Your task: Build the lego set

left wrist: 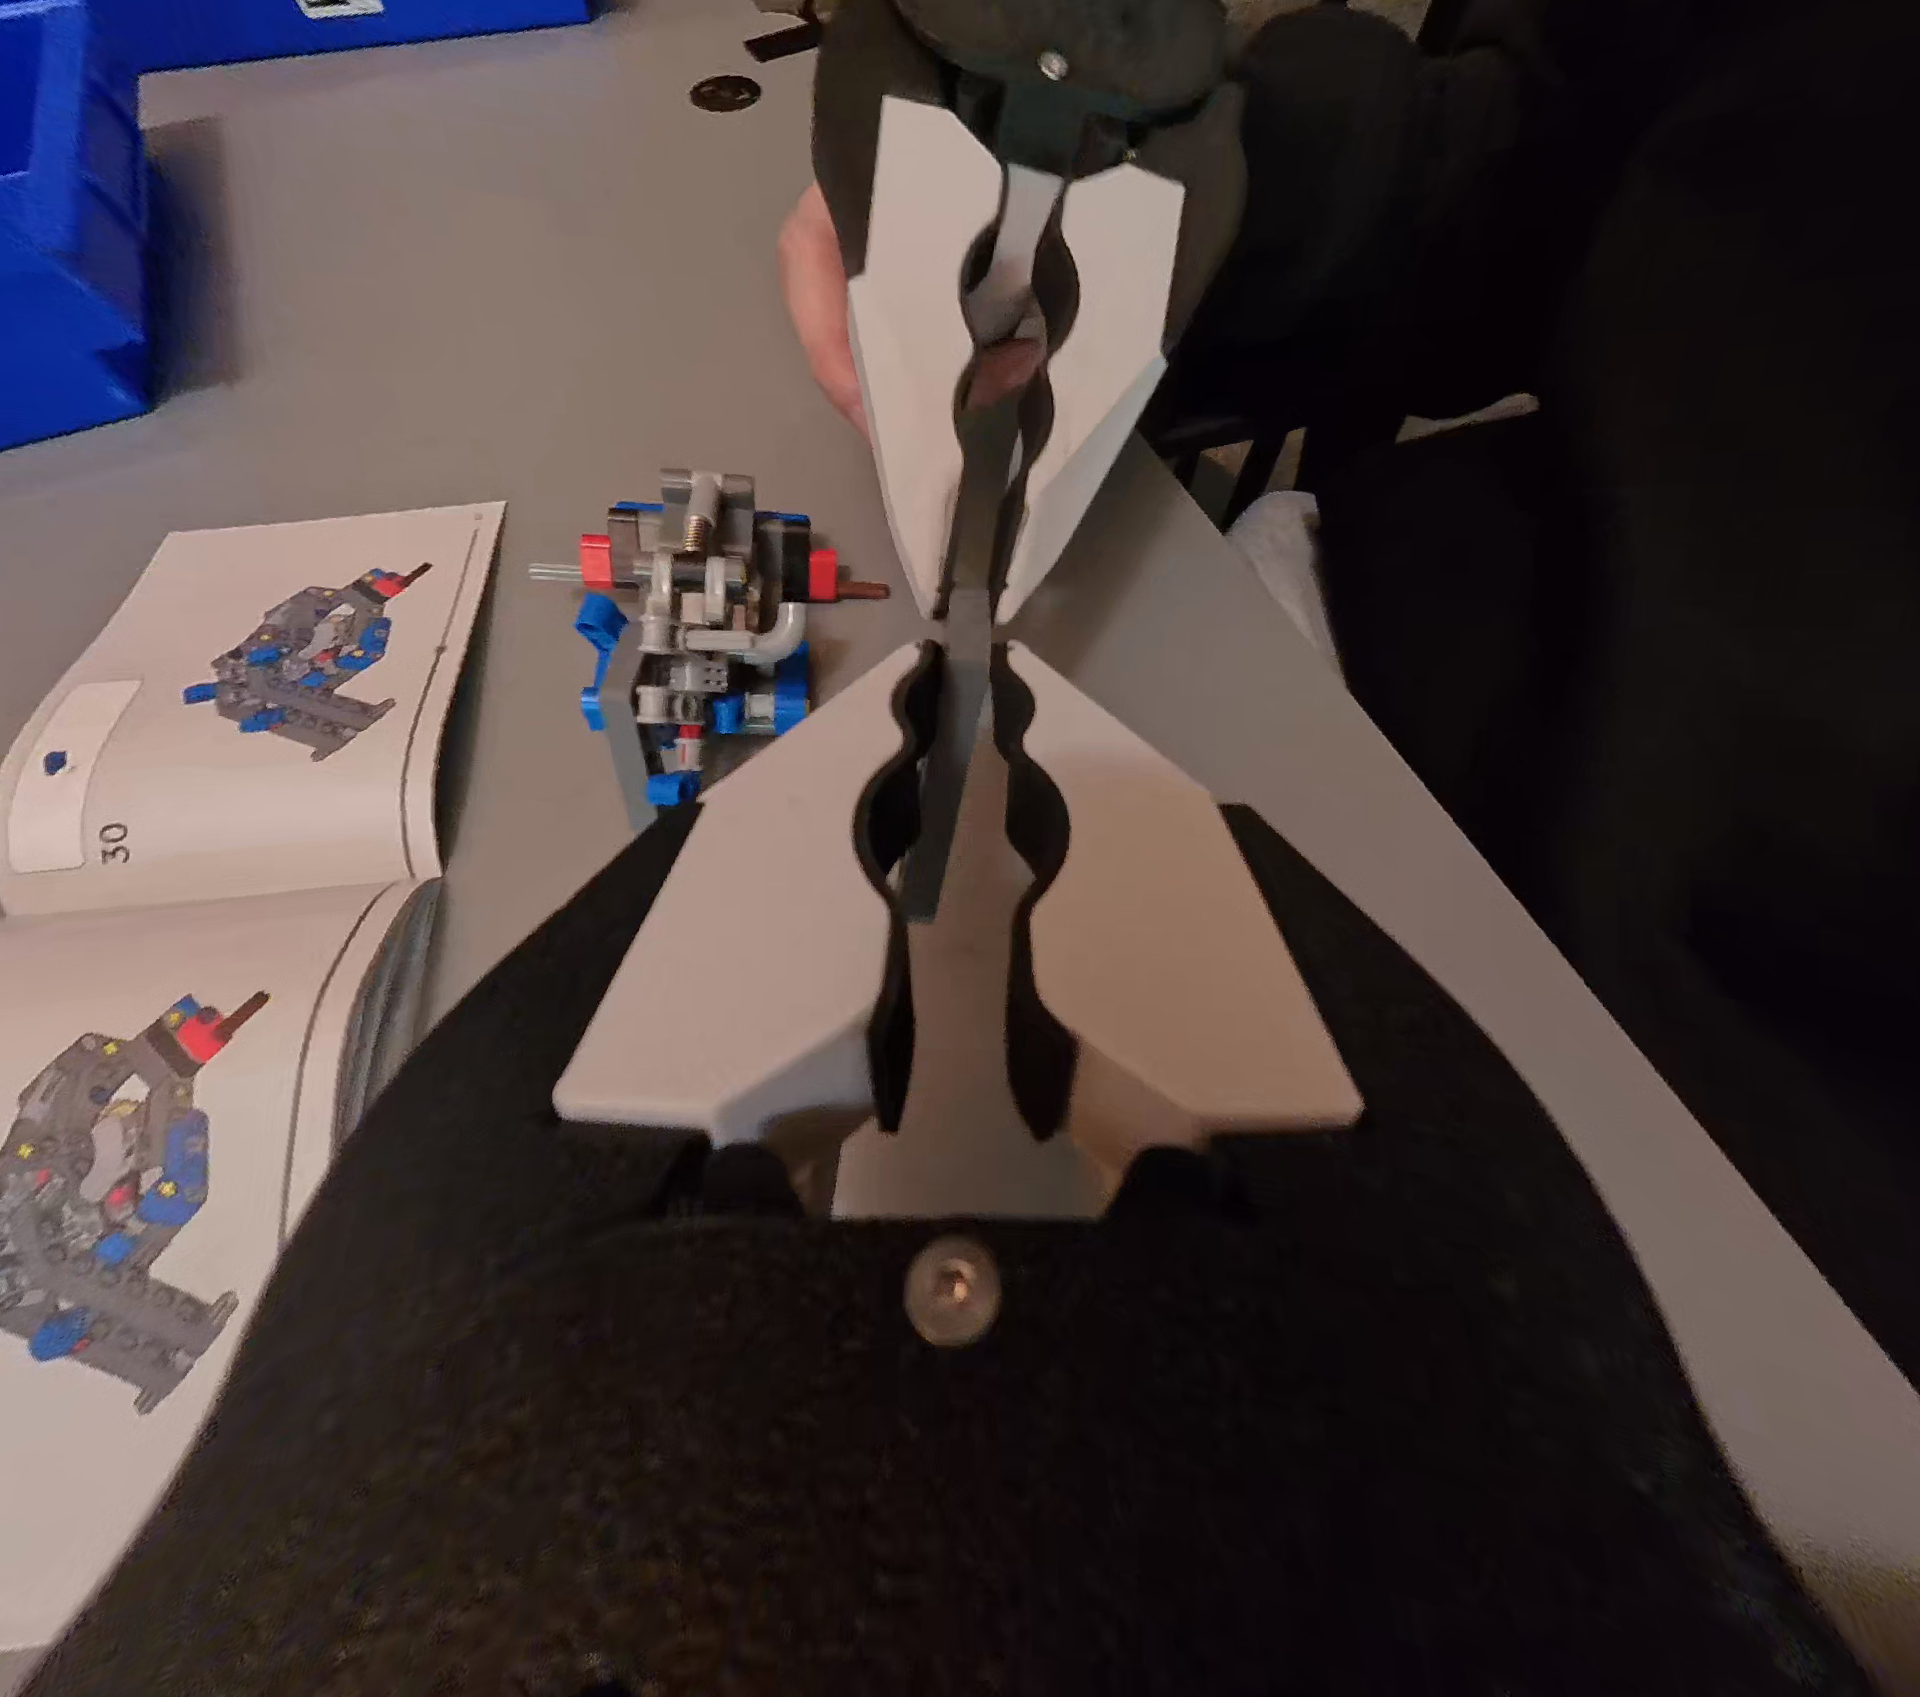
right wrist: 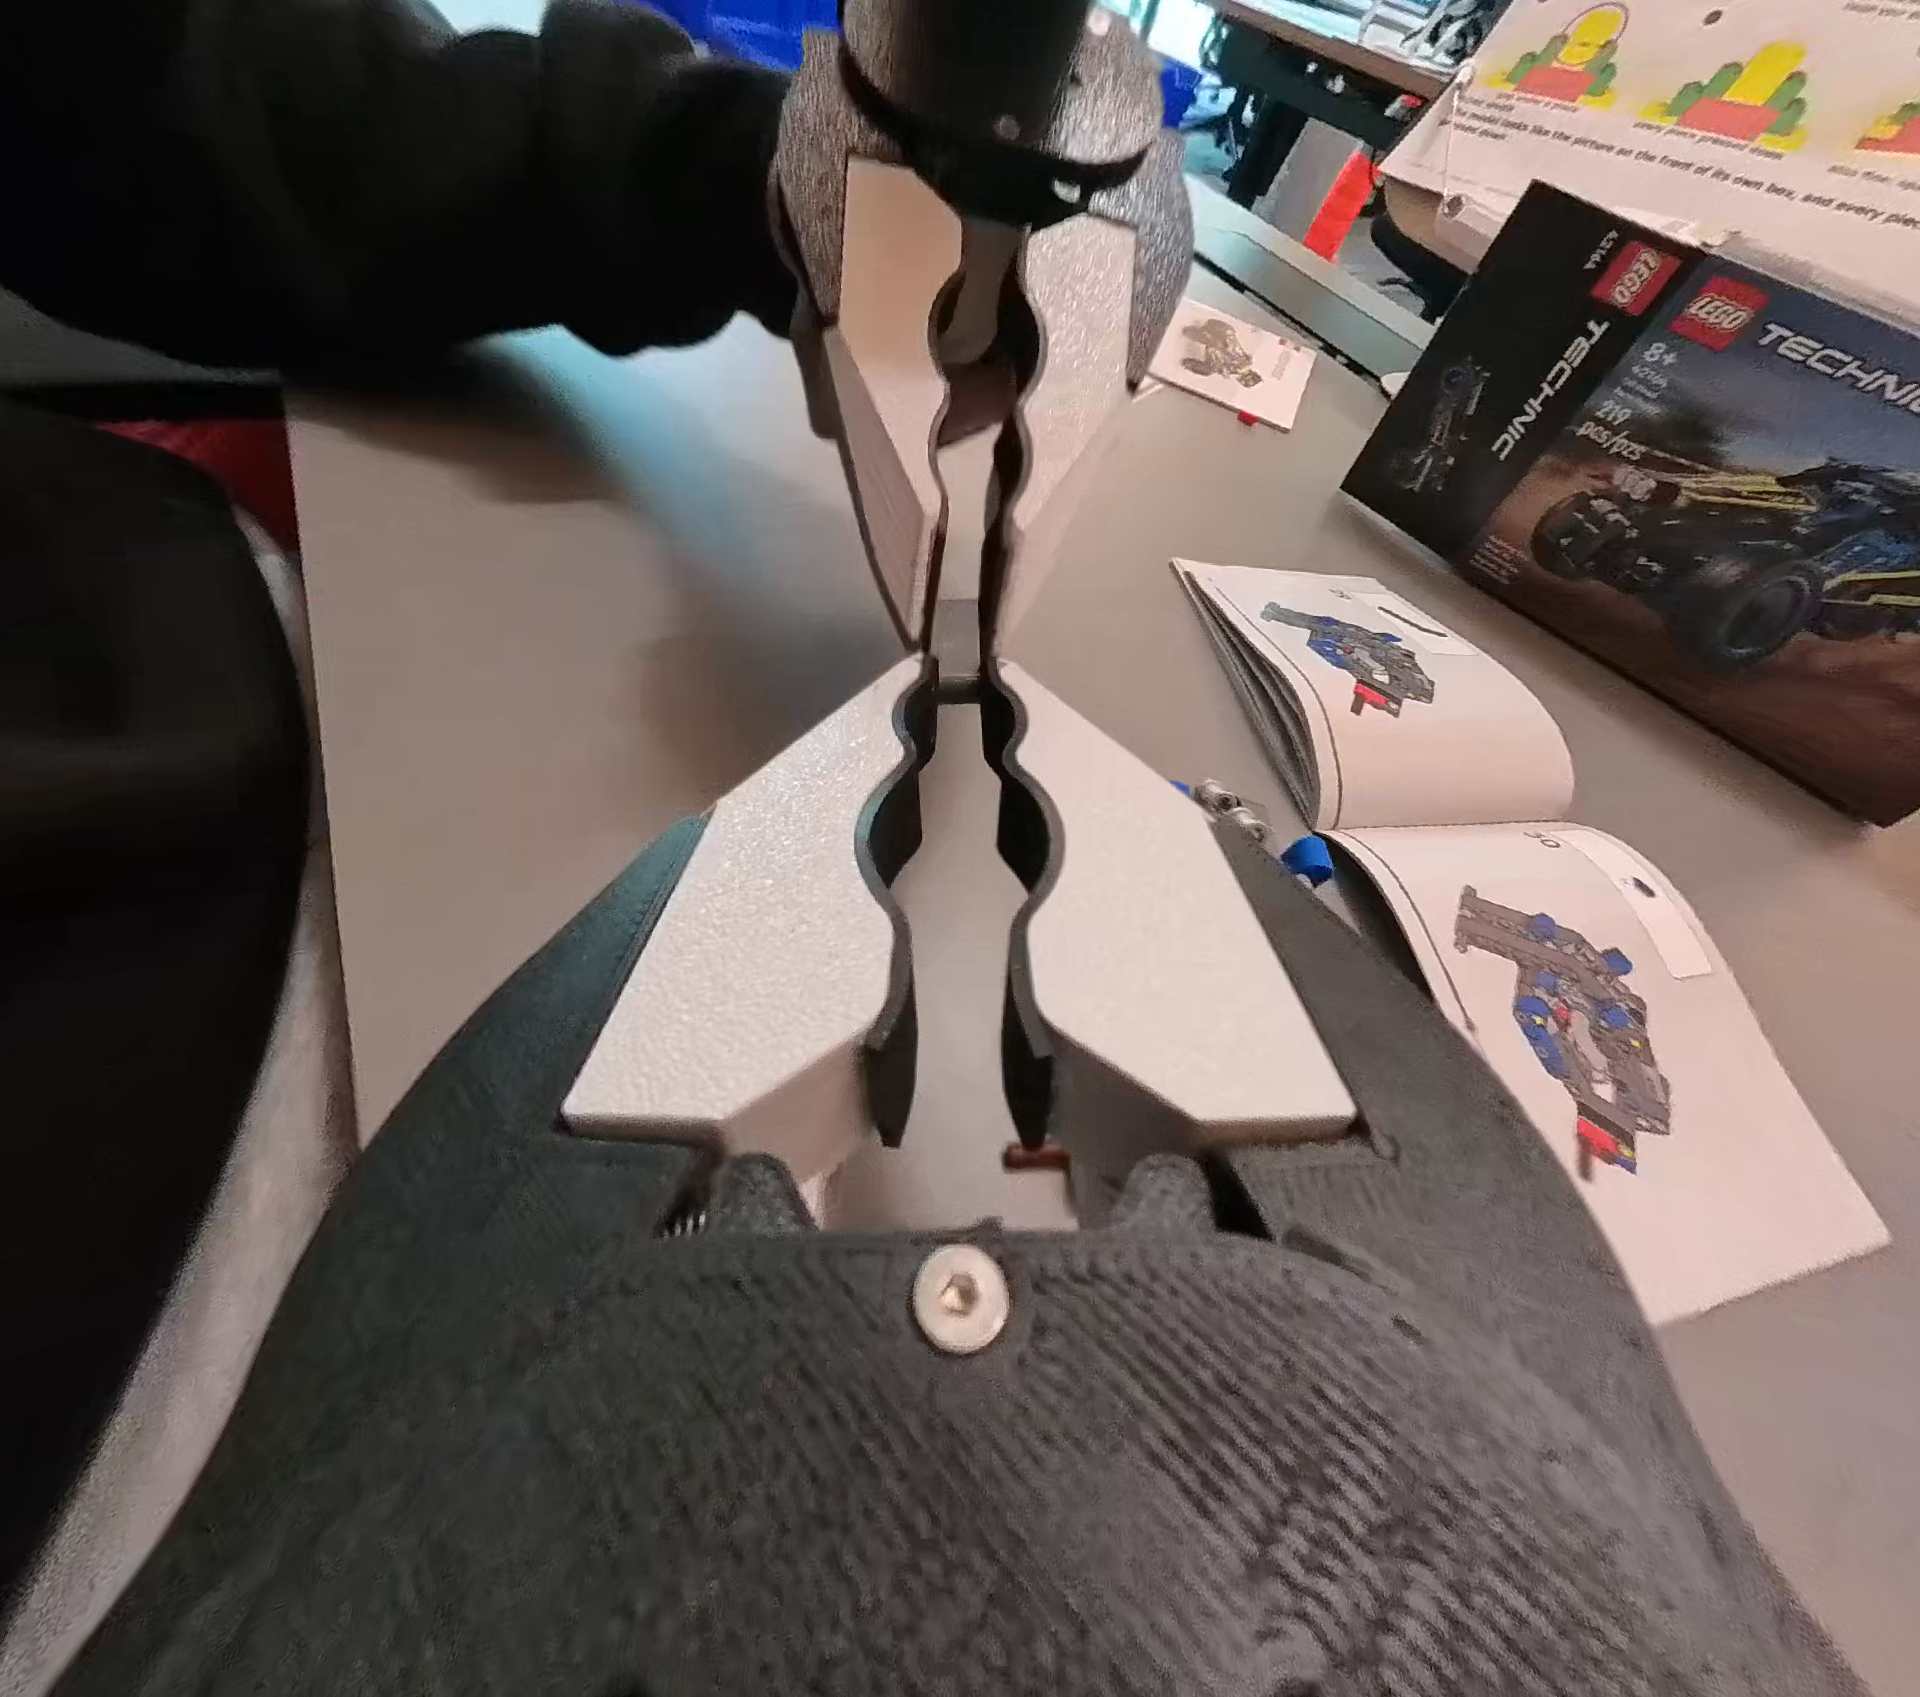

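Only the left wrist view shows the brick model (left wrist: 696,629) beside the left gripper (left wrist: 961,645). Both it and the right gripper (right wrist: 961,660) pinch one grey beam (left wrist: 961,639), its long axis running tip to tip.

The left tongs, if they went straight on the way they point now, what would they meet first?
Most likely the right tongs, tip to tip with the left tongs; both grip one dark grey strip.

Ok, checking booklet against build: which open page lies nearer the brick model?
The upper page, flat right beside the brick model; the lower page lies closer to the camera, farther from it.
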